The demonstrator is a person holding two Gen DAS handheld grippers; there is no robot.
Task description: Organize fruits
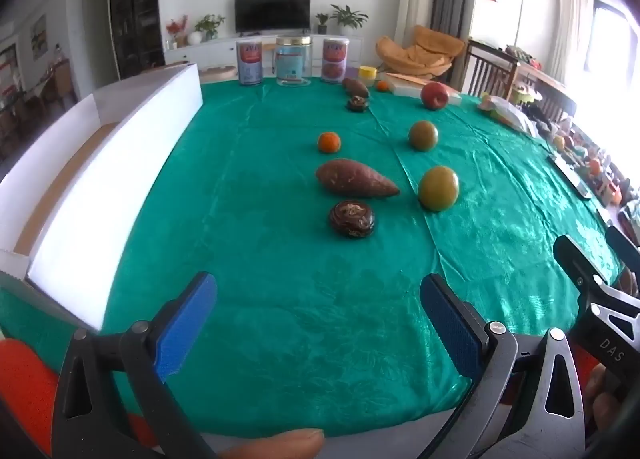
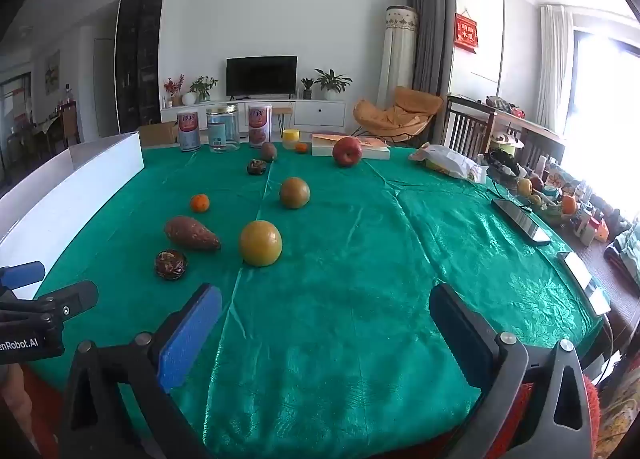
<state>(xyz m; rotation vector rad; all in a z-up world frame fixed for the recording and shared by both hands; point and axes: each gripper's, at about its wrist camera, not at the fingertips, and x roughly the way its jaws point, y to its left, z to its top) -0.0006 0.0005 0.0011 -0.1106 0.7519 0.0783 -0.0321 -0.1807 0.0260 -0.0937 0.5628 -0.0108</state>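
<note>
Fruits lie on a green tablecloth (image 1: 280,259). Nearest in the left wrist view is a dark wrinkled fruit (image 1: 352,218), then a brown sweet potato (image 1: 354,178), a small orange (image 1: 329,142) and two yellow-green round fruits (image 1: 438,188) (image 1: 423,135). A red apple (image 1: 434,95) sits far back. The right wrist view shows the same: the dark fruit (image 2: 171,264), sweet potato (image 2: 191,233), near yellow-green fruit (image 2: 260,243), far one (image 2: 294,192), orange (image 2: 199,203), apple (image 2: 347,151). My left gripper (image 1: 318,319) and right gripper (image 2: 326,327) are open, empty, near the table's front edge.
A long white box (image 1: 120,163) runs along the table's left side. Two tins (image 1: 249,63) and a glass jar (image 1: 293,61) stand at the back, with another sweet potato (image 1: 355,87), dark fruit (image 1: 357,103) and flat box (image 2: 352,147). Clutter and a phone (image 2: 520,221) line the right edge.
</note>
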